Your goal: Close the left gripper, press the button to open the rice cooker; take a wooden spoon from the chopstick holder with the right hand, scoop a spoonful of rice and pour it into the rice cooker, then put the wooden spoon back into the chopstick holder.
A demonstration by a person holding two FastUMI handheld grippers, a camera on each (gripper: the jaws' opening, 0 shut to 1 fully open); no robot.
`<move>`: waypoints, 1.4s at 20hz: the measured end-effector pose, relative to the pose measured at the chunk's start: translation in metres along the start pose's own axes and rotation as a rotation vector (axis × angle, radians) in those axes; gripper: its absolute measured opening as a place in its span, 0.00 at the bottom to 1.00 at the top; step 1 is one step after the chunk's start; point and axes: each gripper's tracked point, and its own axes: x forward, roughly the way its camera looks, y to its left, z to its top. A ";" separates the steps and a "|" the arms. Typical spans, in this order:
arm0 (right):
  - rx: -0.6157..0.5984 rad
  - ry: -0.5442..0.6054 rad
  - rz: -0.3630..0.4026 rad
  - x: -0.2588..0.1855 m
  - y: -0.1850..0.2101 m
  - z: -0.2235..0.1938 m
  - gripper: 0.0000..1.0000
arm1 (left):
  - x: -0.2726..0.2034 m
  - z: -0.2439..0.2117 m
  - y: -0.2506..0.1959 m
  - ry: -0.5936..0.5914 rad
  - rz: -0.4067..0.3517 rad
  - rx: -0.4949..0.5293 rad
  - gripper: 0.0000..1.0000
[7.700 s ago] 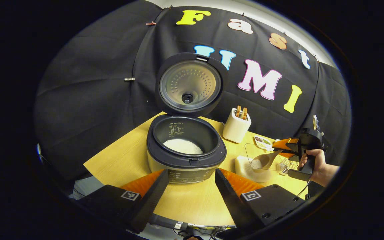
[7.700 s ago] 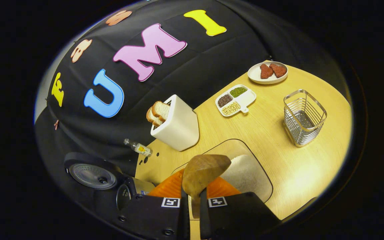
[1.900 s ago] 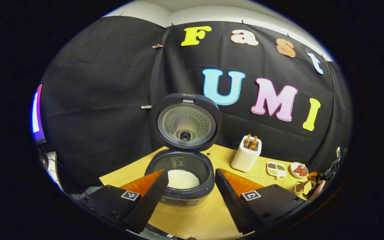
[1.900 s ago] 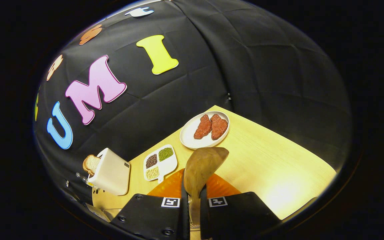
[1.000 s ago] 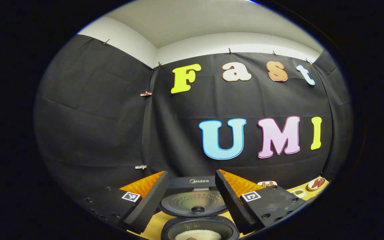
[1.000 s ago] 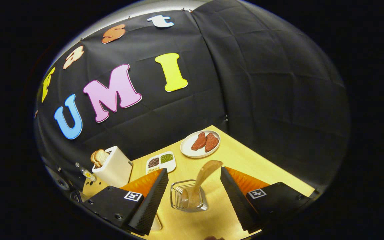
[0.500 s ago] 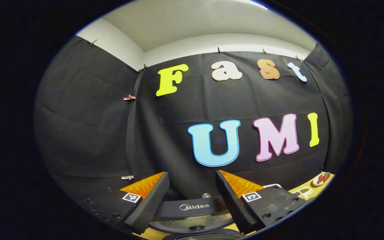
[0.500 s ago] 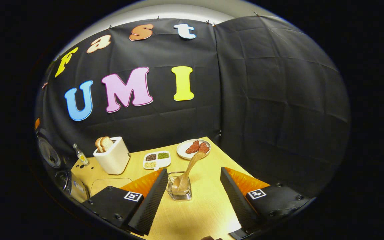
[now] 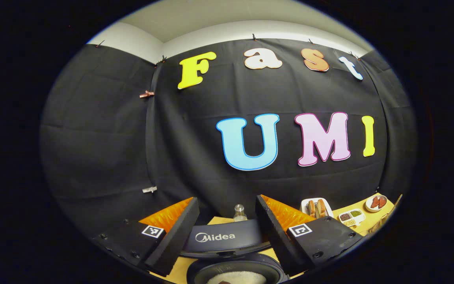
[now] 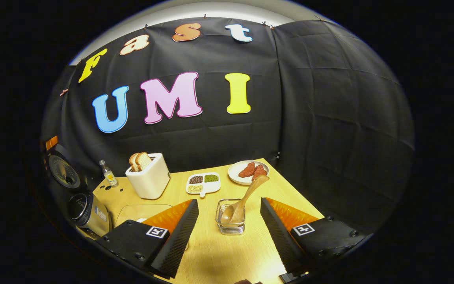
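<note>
The wooden spoon (image 10: pixel 238 206) stands bowl-down in the wire chopstick holder (image 10: pixel 231 225), its handle leaning up to the right. My right gripper (image 10: pixel 229 201) is open and hangs back from the holder, touching nothing. The rice cooker (image 10: pixel 87 211) sits open at the far left of the right gripper view, lid (image 10: pixel 63 171) raised. In the left gripper view the raised lid (image 9: pixel 223 238) sits between my open left gripper's (image 9: pixel 227 200) fingers, and white rice (image 9: pixel 235 278) shows in the pot at the bottom edge.
On the wooden table (image 10: pixel 227 256) stand a white toaster (image 10: pixel 148 177) with bread, a small bottle (image 10: pixel 108 173), a divided tray of beans (image 10: pixel 203 183), a plate of meat (image 10: pixel 248 171) and a clear rice container (image 10: pixel 142 213).
The right gripper has drawn back and up from the holder, leaving the spoon standing in it. The left gripper view has dipped slightly, bringing the pot's rim and the table's right side back in.
</note>
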 end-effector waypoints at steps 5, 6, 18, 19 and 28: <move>0.000 0.014 0.064 0.015 0.014 -0.004 0.99 | -0.050 -0.036 -0.010 0.165 0.045 -0.101 1.00; 0.001 0.023 0.079 0.017 0.016 -0.007 0.98 | -0.060 -0.047 -0.012 0.199 0.054 -0.107 1.00; 0.007 0.114 0.148 0.027 0.018 -0.040 0.99 | -0.118 -0.160 -0.027 0.381 0.110 -0.097 0.98; 0.004 0.104 0.141 0.027 0.015 -0.038 0.99 | -0.120 -0.163 -0.028 0.373 0.108 -0.079 0.98; -0.002 0.103 0.165 0.025 0.025 -0.038 0.98 | -0.130 -0.212 -0.035 0.368 0.105 -0.076 1.00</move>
